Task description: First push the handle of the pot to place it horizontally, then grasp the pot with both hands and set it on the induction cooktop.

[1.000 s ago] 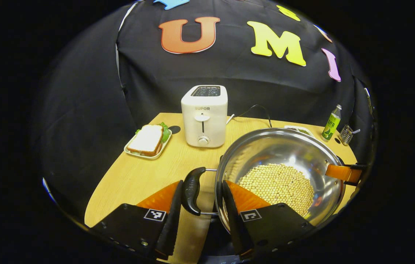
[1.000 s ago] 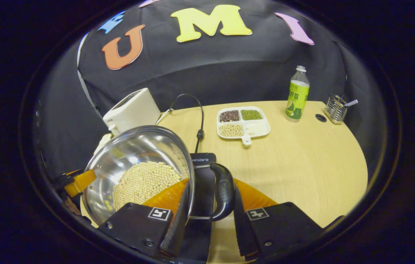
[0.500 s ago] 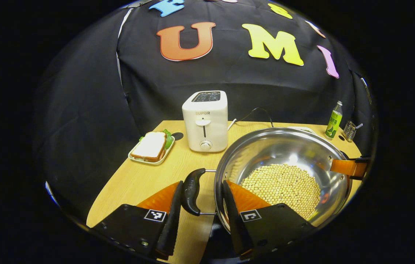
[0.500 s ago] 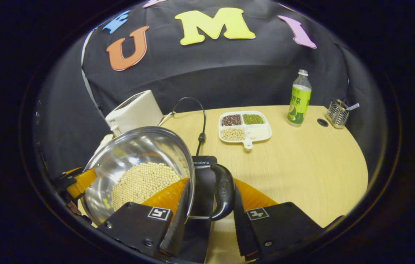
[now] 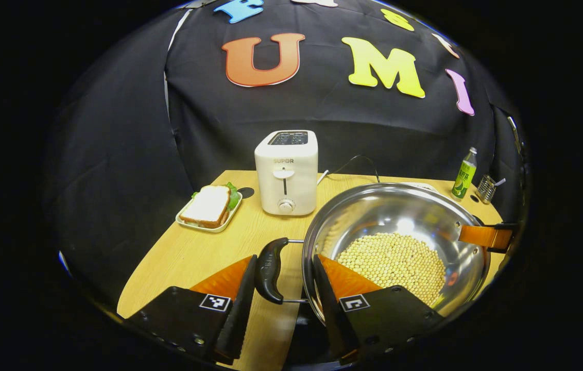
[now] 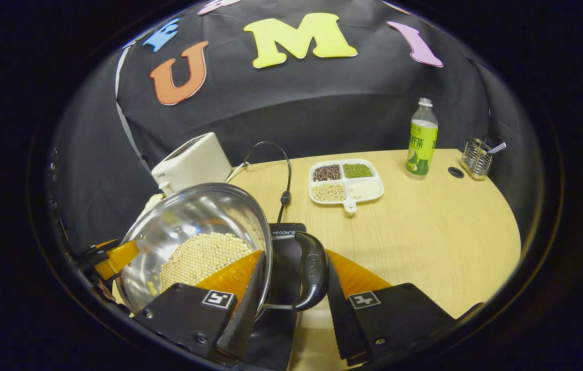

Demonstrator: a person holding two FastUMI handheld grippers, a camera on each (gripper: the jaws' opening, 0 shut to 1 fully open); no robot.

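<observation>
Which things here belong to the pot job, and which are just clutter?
Job: pot, its handles, induction cooktop, left tongs, right tongs.

Clutter: toaster, sandwich plate, divided bean dish, bottle, wire holder.

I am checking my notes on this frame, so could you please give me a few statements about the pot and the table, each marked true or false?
1. The pot holds pale round beans. True.
2. The toaster stands right of the bottle. False: it stands left.
3. The left gripper straddles a black pot handle. True.
4. The divided dish is empty. False: it holds beans and grains.
</observation>
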